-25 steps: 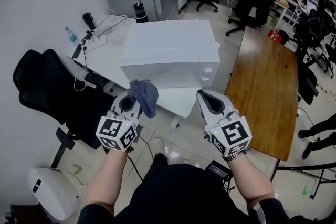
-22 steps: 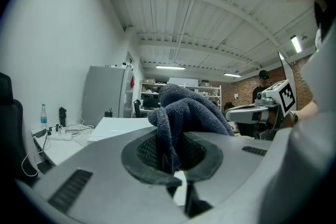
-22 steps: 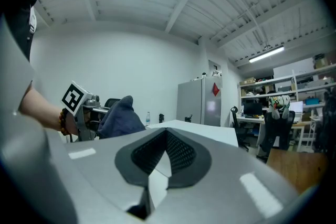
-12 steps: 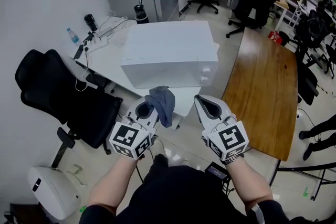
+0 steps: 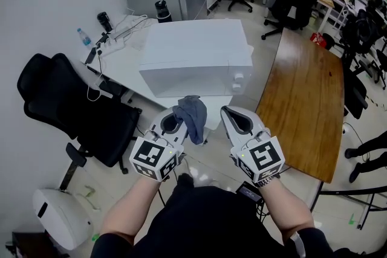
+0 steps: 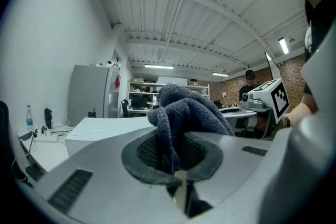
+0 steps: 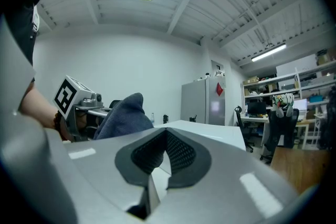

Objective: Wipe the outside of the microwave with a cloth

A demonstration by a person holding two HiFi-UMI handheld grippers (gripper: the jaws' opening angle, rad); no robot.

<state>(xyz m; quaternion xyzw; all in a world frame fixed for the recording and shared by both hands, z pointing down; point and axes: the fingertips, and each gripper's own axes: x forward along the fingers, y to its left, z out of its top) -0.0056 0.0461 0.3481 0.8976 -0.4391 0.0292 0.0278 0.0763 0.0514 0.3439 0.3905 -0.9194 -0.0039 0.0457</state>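
the left gripper (image 5: 176, 116) has slid to the right across the head view, taking along the cloth (image 5: 193, 118) pinched in its jaws. a second ago the cloth hung before the left end of the microwave's (image 5: 196, 57) front. now it hangs below the middle of that front, over the near edge of the desk (image 5: 124, 72). the gap to the right gripper (image 5: 233, 115) has narrowed, and the cloth's hanging fold now lies near that gripper's jaws. the left forearm (image 5: 130, 208) slants more toward the person's middle, and its marker cube (image 5: 156, 158) sits further right. most of the shift came early in that second.
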